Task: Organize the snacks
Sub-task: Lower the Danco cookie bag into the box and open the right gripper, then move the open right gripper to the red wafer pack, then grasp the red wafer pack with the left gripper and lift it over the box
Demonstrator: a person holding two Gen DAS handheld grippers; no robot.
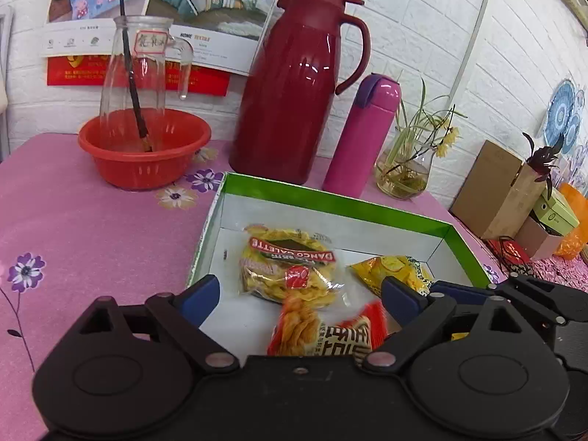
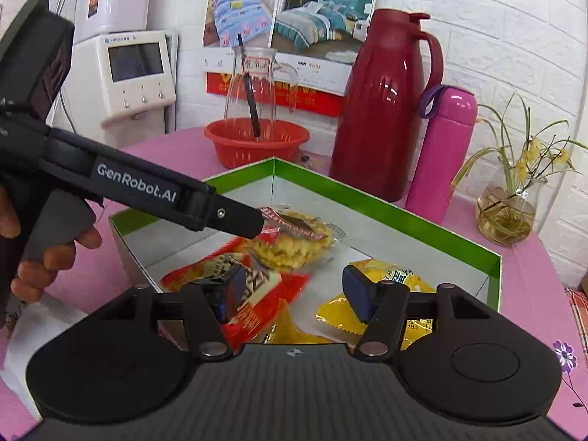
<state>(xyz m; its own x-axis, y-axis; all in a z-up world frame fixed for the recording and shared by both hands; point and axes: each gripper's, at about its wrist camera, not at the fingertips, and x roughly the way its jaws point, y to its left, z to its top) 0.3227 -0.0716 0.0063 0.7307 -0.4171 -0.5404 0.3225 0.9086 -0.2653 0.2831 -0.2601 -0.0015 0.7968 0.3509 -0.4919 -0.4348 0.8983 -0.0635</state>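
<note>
Through my left wrist camera, the bench (image 1: 92,228) wears a pink cloth with purple flowers, set against a white brick-pattern wall hung with bedding posters. My left gripper (image 1: 299,296) stands released, pads wide apart and gripping nothing, above the green-rimmed box (image 1: 330,202). Three snack packets lie inside: a Danco Galette packet (image 1: 290,264) at centre, a yellow packet (image 1: 397,270) at 3 o'clock half hidden by my finger, and a red packet (image 1: 323,334) at 6 o'clock cut off by the gripper body. One red basin (image 1: 145,150) holding one glass jug, one red thermos (image 1: 297,88) and one pink flask (image 1: 362,136) stand at 12 o'clock. Through my right wrist camera, my right gripper (image 2: 294,294) is likewise released over the same box (image 2: 404,217), above the red and yellow packets; the left gripper's finger crosses from 9 o'clock, covering part of the Danco packet.
</note>
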